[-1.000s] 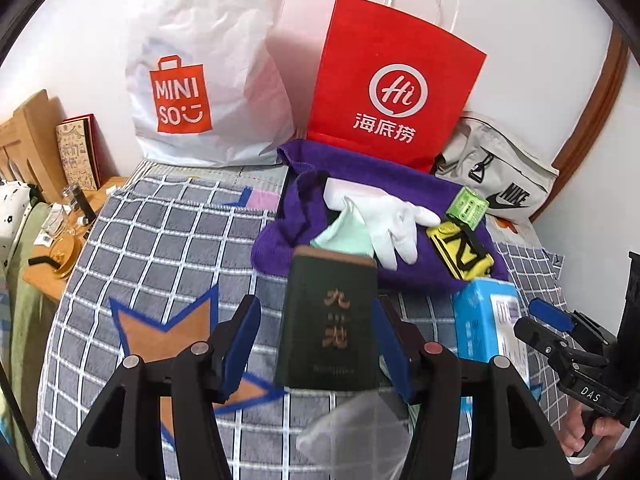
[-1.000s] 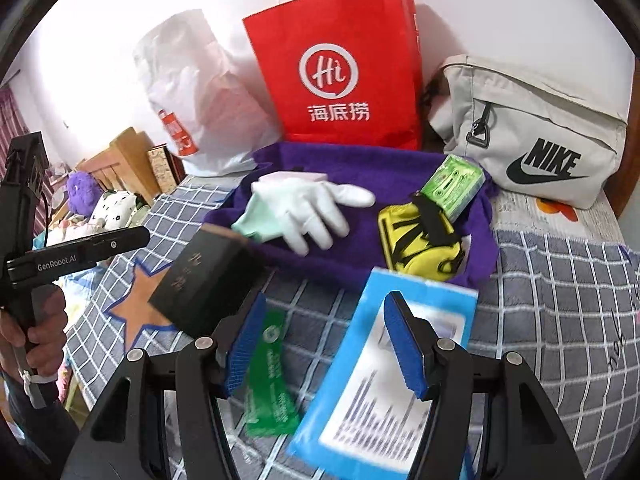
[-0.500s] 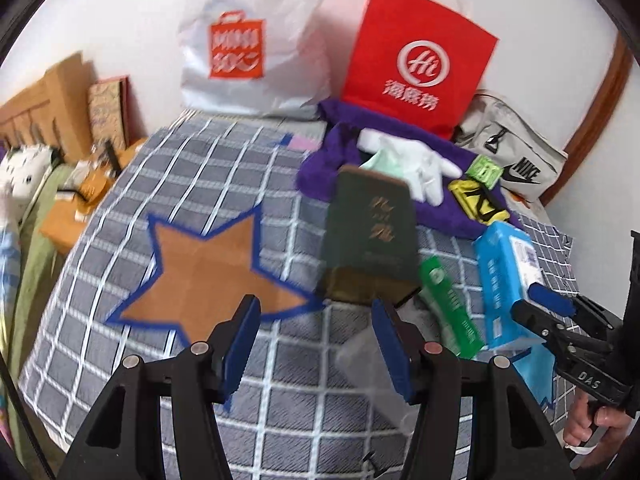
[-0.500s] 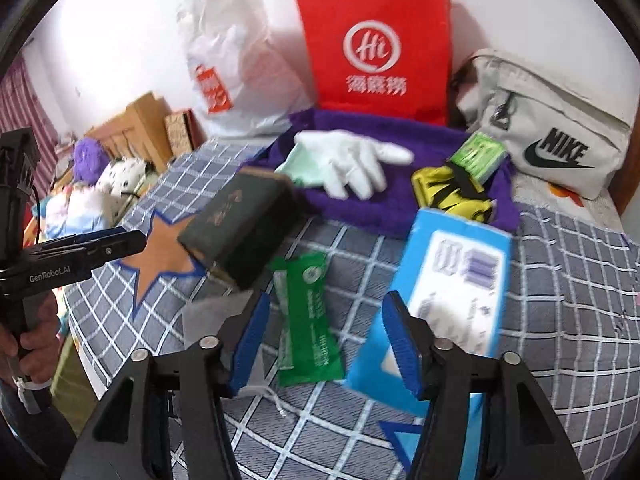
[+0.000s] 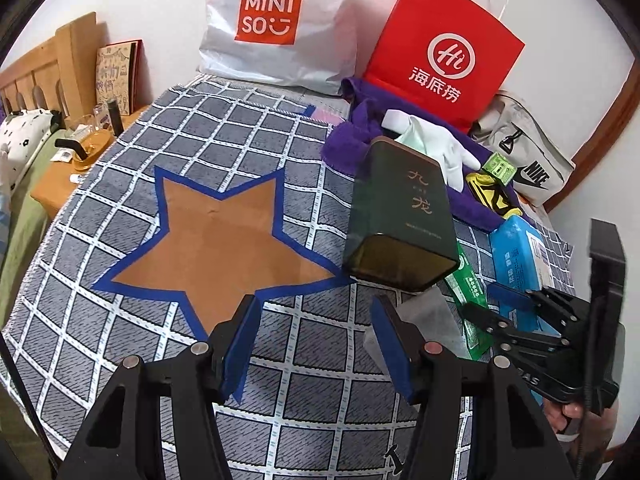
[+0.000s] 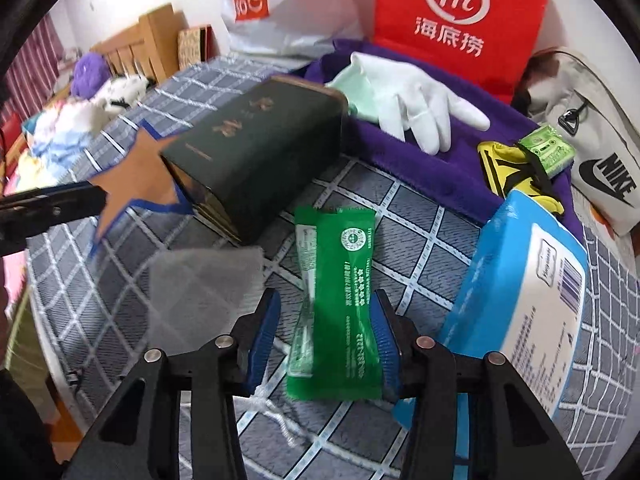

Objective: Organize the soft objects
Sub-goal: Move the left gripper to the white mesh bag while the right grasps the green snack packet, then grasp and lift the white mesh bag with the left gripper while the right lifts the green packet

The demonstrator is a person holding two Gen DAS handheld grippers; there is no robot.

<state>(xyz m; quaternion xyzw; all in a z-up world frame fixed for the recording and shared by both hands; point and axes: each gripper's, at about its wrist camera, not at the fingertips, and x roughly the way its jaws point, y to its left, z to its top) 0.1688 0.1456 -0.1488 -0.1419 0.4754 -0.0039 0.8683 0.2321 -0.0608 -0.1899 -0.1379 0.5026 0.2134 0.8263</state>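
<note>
Left wrist view: the left gripper (image 5: 316, 344) hangs with its jaws apart and empty over the grey checked blanket (image 5: 256, 128), by a point of the orange star patch (image 5: 216, 240), probably just waiting its turn. Right wrist view: the right gripper (image 6: 322, 334) has just been closing its jaws around the flat green foil packet (image 6: 340, 300) lying between the dark green rectangular box (image 6: 260, 160) and the blue tissue pack (image 6: 520, 304); the right pad looks about touching, the left one isn't, so no grip yet. My guess is it's headed for the purple towel (image 6: 460, 168) at the blanket's far edge, where the white glove (image 6: 412, 96) already lies.

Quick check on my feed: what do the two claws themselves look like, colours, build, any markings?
Both match: the left claw and right claw have black angular frames with silver rivets and blue ribbed pads on the fingers. Seen from the left camera, the right claw carries white lettering, partly hidden, and a dark cable along its handle.
</note>
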